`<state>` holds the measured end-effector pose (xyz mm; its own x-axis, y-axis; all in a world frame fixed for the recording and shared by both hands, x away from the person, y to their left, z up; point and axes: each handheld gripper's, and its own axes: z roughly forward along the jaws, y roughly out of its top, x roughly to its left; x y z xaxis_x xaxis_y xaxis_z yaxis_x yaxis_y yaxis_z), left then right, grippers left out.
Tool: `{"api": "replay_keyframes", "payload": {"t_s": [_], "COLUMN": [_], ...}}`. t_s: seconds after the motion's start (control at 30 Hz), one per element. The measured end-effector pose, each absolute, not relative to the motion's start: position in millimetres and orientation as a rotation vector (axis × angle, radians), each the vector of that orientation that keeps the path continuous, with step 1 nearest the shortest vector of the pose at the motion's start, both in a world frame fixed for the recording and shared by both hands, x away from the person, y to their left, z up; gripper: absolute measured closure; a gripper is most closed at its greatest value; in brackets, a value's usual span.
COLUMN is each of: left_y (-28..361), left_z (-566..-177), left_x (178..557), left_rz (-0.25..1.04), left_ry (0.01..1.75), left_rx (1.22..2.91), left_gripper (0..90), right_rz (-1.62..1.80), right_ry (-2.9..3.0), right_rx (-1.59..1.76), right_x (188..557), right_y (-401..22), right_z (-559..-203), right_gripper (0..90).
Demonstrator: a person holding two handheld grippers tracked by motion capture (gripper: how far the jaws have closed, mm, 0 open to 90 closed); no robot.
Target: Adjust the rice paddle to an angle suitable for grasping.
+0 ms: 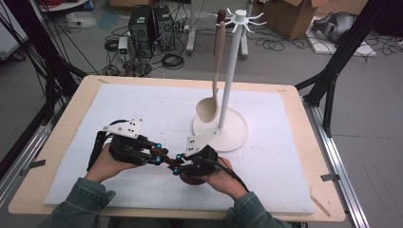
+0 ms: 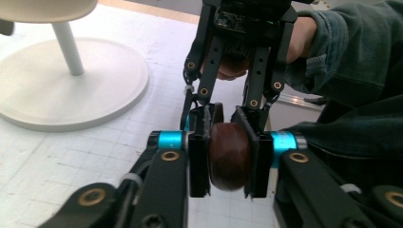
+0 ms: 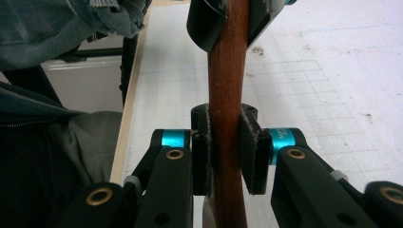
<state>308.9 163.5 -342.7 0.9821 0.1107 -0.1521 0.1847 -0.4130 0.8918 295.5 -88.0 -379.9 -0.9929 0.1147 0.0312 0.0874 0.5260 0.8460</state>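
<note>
Cables, two computer towers (image 1: 152, 26) and a cardboard box (image 1: 297, 14) cluttered the grey floor behind my table (image 1: 62, 137), whose wooden top carried a white gridded mat (image 1: 142, 109). On the mat's far right stood a white rack (image 1: 231, 71) on a round base, and a pale wooden ladle (image 1: 212, 95) hung from one of its top hooks, bowl down just beside the pole.

Near the front edge I held both tools close together, their tips meeting over the mat. Between them was a dark brown wooden utensil (image 3: 227, 95). My left gripper (image 1: 159, 154) had its pads pressed on the handle of the utensil; in the left gripper view the rounded reddish-brown wood (image 2: 229, 156) sat clamped between the two black pads, with the grid mat below it. My right gripper (image 1: 177, 166) was closed on the same handle: in the right gripper view the brown shaft ran straight up between its pads, and farther along the shaft the other pair of pads gripped it too. In the high view the utensil's dark rounded end (image 1: 192, 179) showed under my right hand (image 1: 221, 178), low at the mat; whether it touched the mat I could not tell. My left hand (image 1: 107, 164) rested at the mat beside it.
</note>
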Motion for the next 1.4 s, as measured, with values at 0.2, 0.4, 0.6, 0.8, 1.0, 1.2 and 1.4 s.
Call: {"api": "replay_keyframes", "payload": {"t_s": [0.2,0.4,0.6,0.8,1.0,1.2,1.4], "left_y": [173.1,181.2,188.3,195.0,203.4,214.1,224.5], "left_z": [-339.2,-342.2,-347.1,-352.5,-357.1,-360.3,-365.0], "left_x": [308.6,308.2,307.2,306.4,305.9,305.1,303.4], "left_rz": [-0.028,-0.002,0.012,0.037,0.065,0.104,0.13], "left_ry": [0.255,0.282,0.315,0.348,0.381,0.429,0.47], "left_rx": [1.972,1.977,1.967,1.964,1.946,1.921,1.91], "left_gripper": [57.7,53.6,50.6,46.6,42.4,36.3,32.3], "right_rz": [1.563,1.609,1.653,1.681,1.712,1.737,1.758], "right_ry": [2.697,2.664,2.628,2.604,2.576,2.543,2.502], "right_rx": [0.266,0.331,0.379,0.418,0.449,0.486,0.522], "right_x": [298.4,301.1,303.6,305.8,308.5,311.8,314.9], "right_y": [-98.7,-109.6,-119.6,-128.2,-136.3,-147.3,-162.3], "right_z": [-380.4,-378.2,-374.8,-372.2,-369.3,-365.3,-357.7], "right_gripper": [77.8,77.8,77.8,77.8,77.8,77.8,77.9]}}
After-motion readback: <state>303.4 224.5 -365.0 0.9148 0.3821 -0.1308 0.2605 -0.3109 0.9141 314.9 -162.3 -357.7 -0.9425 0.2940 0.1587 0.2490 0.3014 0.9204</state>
